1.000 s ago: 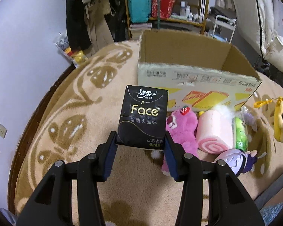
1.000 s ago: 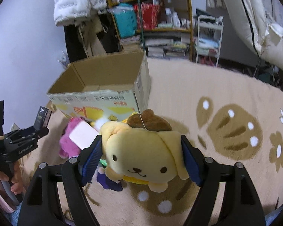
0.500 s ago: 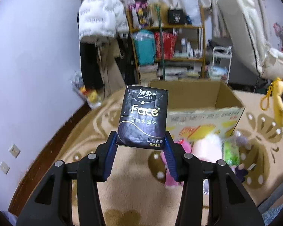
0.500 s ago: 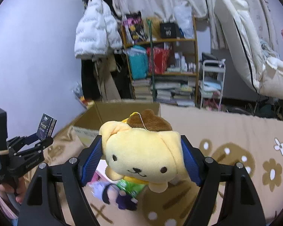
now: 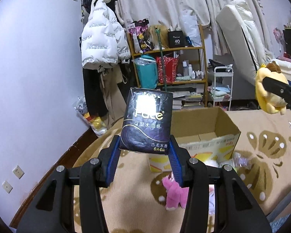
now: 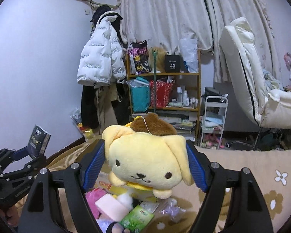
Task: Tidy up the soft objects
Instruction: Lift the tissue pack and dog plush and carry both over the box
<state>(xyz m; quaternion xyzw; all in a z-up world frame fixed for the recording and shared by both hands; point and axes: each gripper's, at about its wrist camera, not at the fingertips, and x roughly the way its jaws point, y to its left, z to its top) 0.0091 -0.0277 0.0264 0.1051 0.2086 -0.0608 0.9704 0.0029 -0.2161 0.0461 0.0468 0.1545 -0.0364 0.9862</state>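
— Claw on the left (image 5: 144, 153), what is it gripping?
— Its fingers are clamping a black tissue pack (image 5: 147, 123), holding it upright in the air in front of the open cardboard box (image 5: 201, 132).
— And the right claw (image 6: 145, 167)?
— It is squeezing a yellow dog plush (image 6: 147, 155) above the pink plush (image 6: 93, 200) and green packet (image 6: 139, 216) lying on the rug (image 6: 261, 167).

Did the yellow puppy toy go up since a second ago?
Yes. The yellow puppy toy, clamped in the right hand-held gripper, rose: the cardboard box behind it earlier is gone, and the shelf is behind it.
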